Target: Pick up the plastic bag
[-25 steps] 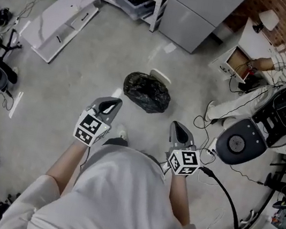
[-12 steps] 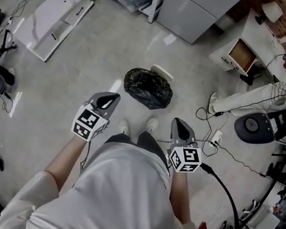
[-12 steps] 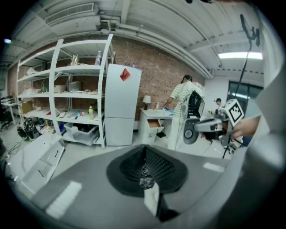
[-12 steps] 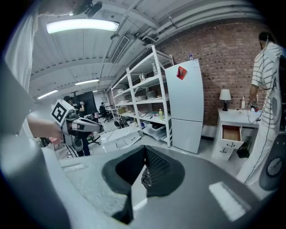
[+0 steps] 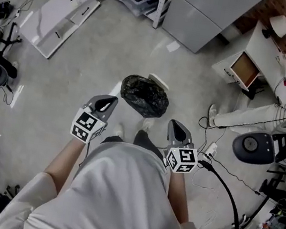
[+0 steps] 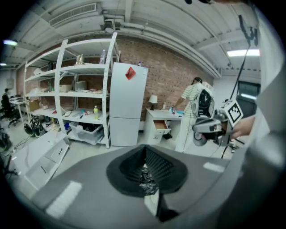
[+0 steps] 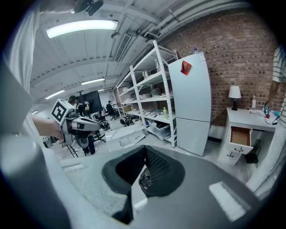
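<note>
Held left gripper [image 5: 114,100] and right gripper [image 5: 175,123] clenched, empty, above the floor [image 5: 87,58]; faced black plastic bag [image 5: 145,96] lying ahead, between the two, touching neither.

The bag [image 5: 145,96] is black, shiny and crinkly. It is bunched up into a round, lumpy ball. It sits on the grey floor [image 5: 79,73], out in the open middle, away from its edges.

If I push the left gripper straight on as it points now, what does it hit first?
Probably the black plastic bag on the floor: it shows right beyond the shut tips of the left gripper. Height is unclear, so it might pass above it.
</note>
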A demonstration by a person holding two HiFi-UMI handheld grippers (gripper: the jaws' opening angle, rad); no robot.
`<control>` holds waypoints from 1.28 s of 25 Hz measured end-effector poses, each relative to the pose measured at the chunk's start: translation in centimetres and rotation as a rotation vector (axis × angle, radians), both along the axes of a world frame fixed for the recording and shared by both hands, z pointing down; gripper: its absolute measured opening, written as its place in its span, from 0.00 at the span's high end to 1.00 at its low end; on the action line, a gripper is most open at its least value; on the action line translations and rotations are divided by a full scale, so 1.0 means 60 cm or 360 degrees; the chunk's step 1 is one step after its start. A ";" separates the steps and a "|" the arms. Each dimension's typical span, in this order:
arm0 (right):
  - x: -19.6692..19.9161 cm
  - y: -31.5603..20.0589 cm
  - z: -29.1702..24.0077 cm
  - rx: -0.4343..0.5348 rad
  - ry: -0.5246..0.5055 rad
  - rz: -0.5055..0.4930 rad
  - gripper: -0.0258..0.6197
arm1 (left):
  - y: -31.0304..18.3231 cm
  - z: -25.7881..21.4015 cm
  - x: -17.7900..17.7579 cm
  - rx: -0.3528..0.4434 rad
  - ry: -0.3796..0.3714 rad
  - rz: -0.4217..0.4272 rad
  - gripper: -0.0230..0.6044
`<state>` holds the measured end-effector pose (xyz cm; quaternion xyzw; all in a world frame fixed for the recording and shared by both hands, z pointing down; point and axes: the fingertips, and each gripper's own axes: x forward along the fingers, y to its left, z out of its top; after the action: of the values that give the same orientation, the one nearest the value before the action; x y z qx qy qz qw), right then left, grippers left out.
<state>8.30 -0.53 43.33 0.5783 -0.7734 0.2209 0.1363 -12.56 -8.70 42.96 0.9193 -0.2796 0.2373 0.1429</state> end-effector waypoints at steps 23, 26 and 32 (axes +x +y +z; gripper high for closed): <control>0.115 -0.164 0.119 -0.0129 -0.0097 -0.0373 0.96 | -0.106 0.092 0.181 -0.0069 -0.0164 -0.0120 0.96; 0.107 -0.175 0.135 -0.0170 -0.0092 -0.0349 0.96 | -0.127 0.109 0.173 -0.0080 -0.0187 -0.0076 0.96; 0.090 -0.192 0.172 -0.0234 -0.0082 -0.0313 0.96 | -0.175 0.167 0.158 -0.0104 -0.0253 0.0057 0.96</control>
<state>13.67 -12.04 53.68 0.4822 -0.8115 0.2772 0.1792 -3.11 -19.18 53.01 0.8972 -0.2658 0.3210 0.1460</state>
